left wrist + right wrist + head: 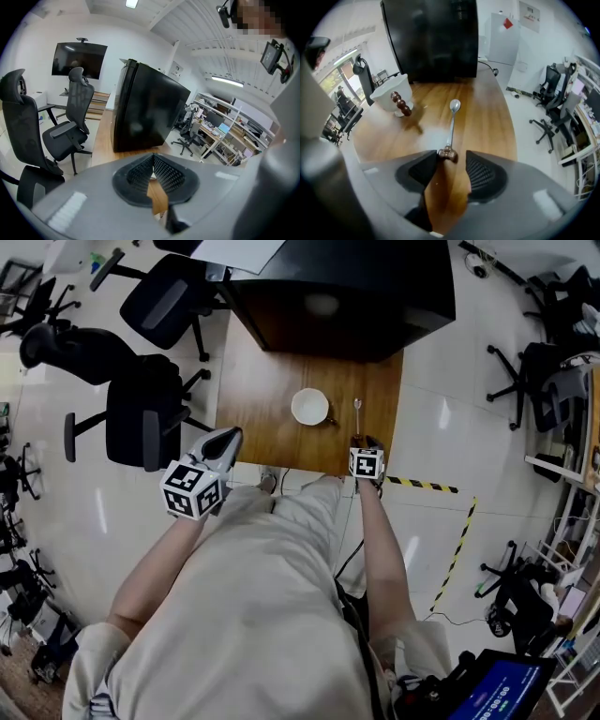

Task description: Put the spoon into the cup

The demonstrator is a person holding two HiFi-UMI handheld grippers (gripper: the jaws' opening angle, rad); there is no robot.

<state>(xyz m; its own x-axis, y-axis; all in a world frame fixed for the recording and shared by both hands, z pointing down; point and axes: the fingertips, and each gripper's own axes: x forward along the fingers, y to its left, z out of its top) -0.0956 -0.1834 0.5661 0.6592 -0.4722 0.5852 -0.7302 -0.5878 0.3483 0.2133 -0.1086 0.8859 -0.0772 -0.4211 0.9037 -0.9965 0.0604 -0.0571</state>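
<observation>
Right gripper [452,157] at spoon [451,123], near front edge of desk [262,390]
Its fingers stand apart around the handle tip; spoon lies flat right of cup [310,407], bare wood between. Left gripper [225,439], fingers together, sits at the front-left corner.

A big black box [337,287] stands at the wooden table's [267,390] far end, office chairs [141,418] alongside.

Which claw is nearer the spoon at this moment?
Right. The right claw hangs at the brown handle end of the spoon, jaws apart either side of it. The left claw sits shut at the table's near left corner, past the cup.
</observation>
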